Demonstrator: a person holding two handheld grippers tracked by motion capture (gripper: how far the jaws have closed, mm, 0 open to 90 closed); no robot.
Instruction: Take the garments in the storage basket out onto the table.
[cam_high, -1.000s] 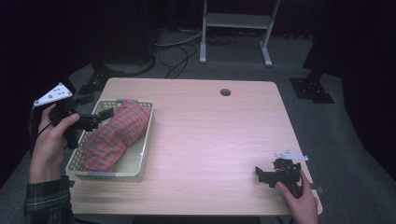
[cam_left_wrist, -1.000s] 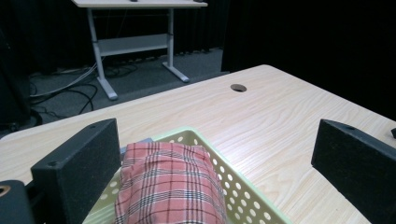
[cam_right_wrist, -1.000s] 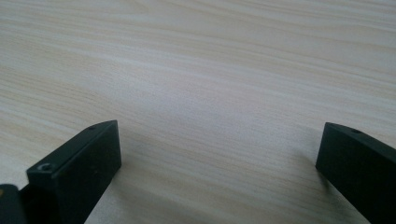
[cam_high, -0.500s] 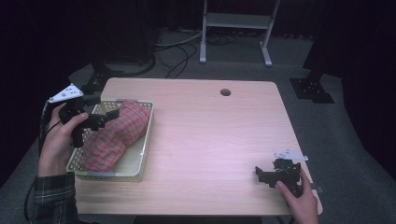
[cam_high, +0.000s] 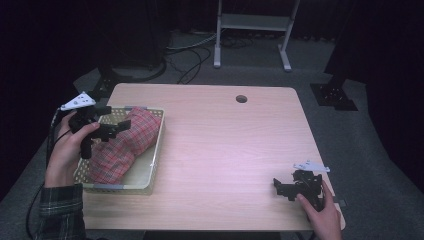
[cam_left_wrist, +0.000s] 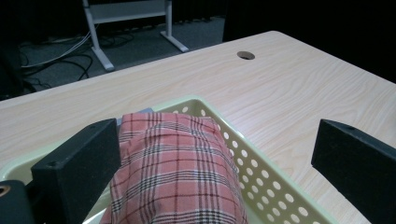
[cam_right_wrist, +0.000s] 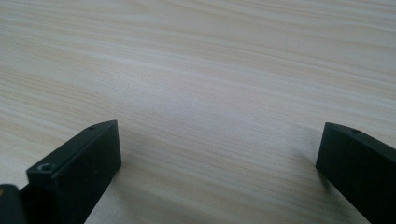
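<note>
1 red plaid cloth (cam_high: 122, 145) is lying bunched in the cream basket (cam_high: 150, 172) at left of frame, not yet gripped. Left gripper (cam_high: 112, 127) is hovering just over the cloth, jaws spread wide. Right gripper (cam_high: 287, 187) is sitting at lower right on the bare table (cam_high: 225, 145), jaws also spread, holding nothing. Grasp and lift-out are looking undone.

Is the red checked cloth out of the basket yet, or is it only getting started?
Only getting started. The red checked cloth lies bunched inside the basket, so nothing looks done. In hand: the left gripper hovers open over the cloth, gripping nothing. The right gripper rests open on the table. Left to do, probably: grab the cloth and lift it out.
</note>
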